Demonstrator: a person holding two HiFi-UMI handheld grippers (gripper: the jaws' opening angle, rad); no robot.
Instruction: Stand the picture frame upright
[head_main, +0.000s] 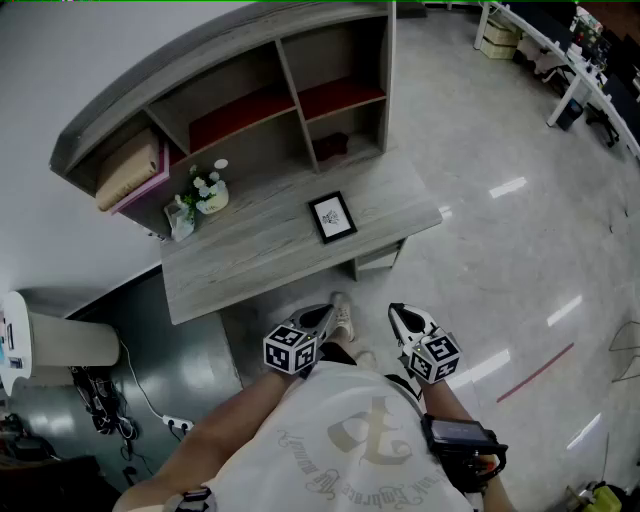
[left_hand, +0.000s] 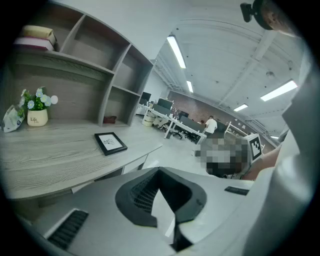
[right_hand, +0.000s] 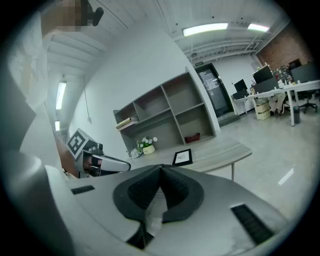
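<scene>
Two grippers, left (head_main: 325, 316) and right (head_main: 398, 314), hang pressed together and empty over the floor (head_main: 480, 180), well short of the table (head_main: 250, 270). The frame (head_main: 332, 217) lies flat near the table's front right corner, with bare tabletop on all sides. A flower pot (head_main: 211, 195) and a bag (head_main: 180, 220) sit well apart at the back left, under the shelf (head_main: 240, 100). Only the left gripper view shows office desks (left_hand: 172, 122) beyond the table. Open floor spreads to its right.
</scene>
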